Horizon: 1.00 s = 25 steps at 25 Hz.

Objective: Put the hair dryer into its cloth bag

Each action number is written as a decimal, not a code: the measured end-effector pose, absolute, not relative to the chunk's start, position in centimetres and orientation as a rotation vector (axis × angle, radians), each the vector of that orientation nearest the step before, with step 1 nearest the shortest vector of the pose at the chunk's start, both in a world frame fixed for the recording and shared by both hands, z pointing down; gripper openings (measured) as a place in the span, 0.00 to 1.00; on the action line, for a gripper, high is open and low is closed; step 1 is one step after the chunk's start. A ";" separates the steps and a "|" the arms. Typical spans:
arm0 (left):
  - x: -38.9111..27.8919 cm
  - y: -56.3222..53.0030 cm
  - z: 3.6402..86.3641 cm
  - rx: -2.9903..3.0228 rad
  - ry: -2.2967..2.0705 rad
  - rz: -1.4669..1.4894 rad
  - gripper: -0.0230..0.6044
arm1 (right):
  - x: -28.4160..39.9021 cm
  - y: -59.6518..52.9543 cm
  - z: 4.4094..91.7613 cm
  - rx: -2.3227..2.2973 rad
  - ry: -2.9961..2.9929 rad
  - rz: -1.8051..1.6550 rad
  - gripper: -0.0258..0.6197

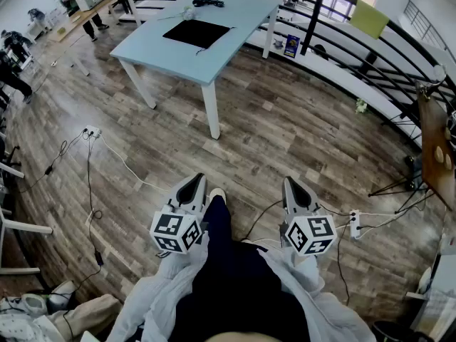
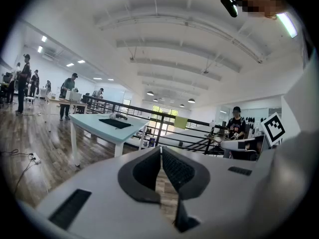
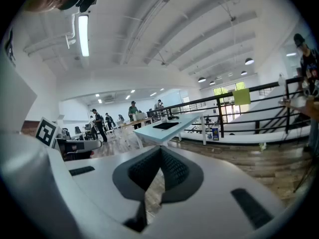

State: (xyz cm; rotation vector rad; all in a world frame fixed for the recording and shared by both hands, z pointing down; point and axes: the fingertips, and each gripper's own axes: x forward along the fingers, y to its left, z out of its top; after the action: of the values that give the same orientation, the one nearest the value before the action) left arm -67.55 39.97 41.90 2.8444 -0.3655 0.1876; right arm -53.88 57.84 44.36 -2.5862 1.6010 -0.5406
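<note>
The left gripper [image 1: 193,182] [image 2: 160,151] has its jaws drawn together with nothing between them. The right gripper [image 1: 293,184] [image 3: 159,151] is pressed closed too, and also empty. Both are held low over the wooden floor [image 1: 285,127]. Well ahead of both pairs of jaws stands the light blue table [image 1: 235,16] [image 2: 107,131] [image 3: 164,131]. The black cloth bag [image 1: 197,32] [image 2: 114,123] [image 3: 165,125] lies flat on it. Just beyond the bag, at the table's far end, is what looks like the hair dryer [image 1: 191,11], too small to make out clearly.
</note>
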 end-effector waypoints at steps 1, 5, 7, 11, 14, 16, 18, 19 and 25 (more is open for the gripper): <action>-67.7 40.6 41.8 2.841 -0.358 0.183 0.08 | -54.2 58.2 44.2 -2.574 1.587 -0.559 0.05; -68.3 42.7 41.5 2.833 -0.339 0.162 0.08 | -55.3 59.9 44.1 -2.521 1.553 -0.598 0.05; -68.5 43.4 41.4 2.836 -0.334 0.156 0.08 | -55.5 60.7 44.1 -2.507 1.539 -0.583 0.05; -68.6 44.6 41.4 2.853 -0.320 0.179 0.08 | -55.6 61.7 43.8 -2.542 1.515 -0.592 0.05; -68.2 44.8 41.8 2.854 -0.302 0.186 0.08 | -55.6 61.7 44.1 -2.572 1.528 -0.592 0.05; -67.6 44.5 42.1 2.851 -0.298 0.193 0.08 | -55.3 61.4 44.3 -2.569 1.533 -0.590 0.05; -66.2 44.0 42.2 2.859 -0.289 0.196 0.08 | -54.4 61.1 44.3 -2.567 1.517 -0.591 0.05; -65.4 43.6 42.2 2.865 -0.283 0.197 0.08 | -53.7 60.9 44.4 -2.572 1.506 -0.591 0.05; -59.9 41.1 42.1 2.852 -0.257 0.199 0.08 | -48.8 59.2 44.1 -2.626 1.475 -0.588 0.05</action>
State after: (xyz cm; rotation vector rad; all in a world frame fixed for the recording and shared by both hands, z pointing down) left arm -59.93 41.11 42.14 2.8523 -0.2572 0.1991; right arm -48.79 59.20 44.09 -2.6257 1.4752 -0.5882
